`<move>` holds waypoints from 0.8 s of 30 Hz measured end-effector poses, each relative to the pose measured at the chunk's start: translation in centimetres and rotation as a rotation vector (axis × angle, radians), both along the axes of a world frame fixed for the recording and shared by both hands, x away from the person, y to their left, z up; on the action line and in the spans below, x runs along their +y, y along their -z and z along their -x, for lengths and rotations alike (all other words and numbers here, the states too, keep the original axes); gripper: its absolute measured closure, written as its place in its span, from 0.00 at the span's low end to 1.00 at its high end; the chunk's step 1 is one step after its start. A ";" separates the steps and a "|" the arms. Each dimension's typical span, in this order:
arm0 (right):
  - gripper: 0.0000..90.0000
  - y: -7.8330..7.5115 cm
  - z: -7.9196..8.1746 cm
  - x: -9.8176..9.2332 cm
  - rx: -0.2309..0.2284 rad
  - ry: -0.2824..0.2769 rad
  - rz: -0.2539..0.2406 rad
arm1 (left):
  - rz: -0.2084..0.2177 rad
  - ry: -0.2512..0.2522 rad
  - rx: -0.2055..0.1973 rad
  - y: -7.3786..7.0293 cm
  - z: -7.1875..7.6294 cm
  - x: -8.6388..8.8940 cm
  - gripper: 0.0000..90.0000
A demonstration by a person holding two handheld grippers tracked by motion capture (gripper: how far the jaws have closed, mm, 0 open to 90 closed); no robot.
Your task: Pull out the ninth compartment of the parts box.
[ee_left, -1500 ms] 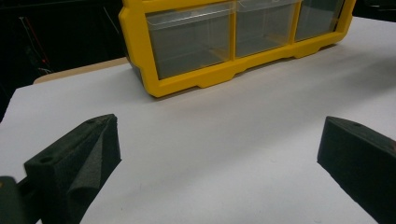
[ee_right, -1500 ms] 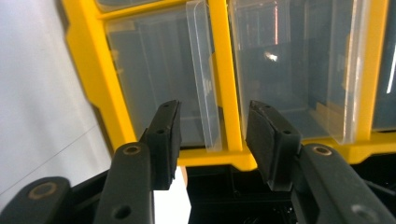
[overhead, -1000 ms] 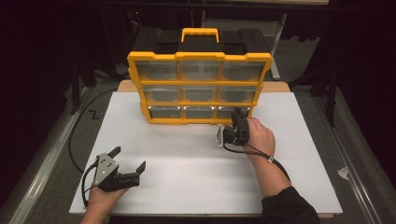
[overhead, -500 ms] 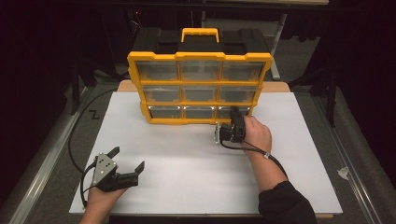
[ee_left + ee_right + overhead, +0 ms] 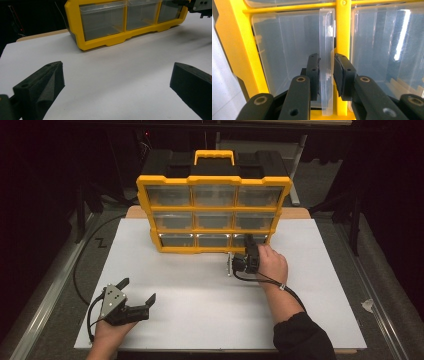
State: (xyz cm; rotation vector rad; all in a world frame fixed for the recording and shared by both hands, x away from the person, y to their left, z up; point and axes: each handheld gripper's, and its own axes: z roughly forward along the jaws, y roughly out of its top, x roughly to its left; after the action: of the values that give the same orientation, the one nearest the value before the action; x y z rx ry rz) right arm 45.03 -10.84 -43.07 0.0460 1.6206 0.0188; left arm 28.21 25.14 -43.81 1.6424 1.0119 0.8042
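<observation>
Yellow organizer (image 5: 214, 215) with a black top and yellow carry handle (image 5: 214, 156) stood upright at the back of the white board (image 5: 200, 310), nine clear drawers facing the person. Right gripper (image 5: 326, 75) was at the bottom row's right drawer (image 5: 248, 240), jaws narrowed around its clear pull tab (image 5: 326, 62), pads touching or nearly touching it. Left gripper (image 5: 129, 300) rested low at front left, well apart from the organizer, jaws wide and empty. Black cable (image 5: 82, 265) ran along the table's left edge. No readable writing or labels.
</observation>
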 end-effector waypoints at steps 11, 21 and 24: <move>0.82 -0.6 0.7 -0.6 -0.002 0.027 -0.007 | 0.005 -0.010 -0.003 -0.1 0.0 0.2 0.00; 0.91 -0.7 1.3 -0.7 0.027 0.007 0.009 | 0.008 -0.014 -0.006 -0.1 0.1 0.3 0.00; 0.91 -0.7 1.6 -0.7 0.021 -0.007 -0.001 | 0.011 -0.014 -0.008 -0.2 0.1 0.3 0.00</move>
State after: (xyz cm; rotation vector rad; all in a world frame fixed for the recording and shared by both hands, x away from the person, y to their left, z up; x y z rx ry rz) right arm 43.39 -11.59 -42.38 0.0418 1.6420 0.0250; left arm 28.13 25.48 -43.65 1.6237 1.0217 0.8123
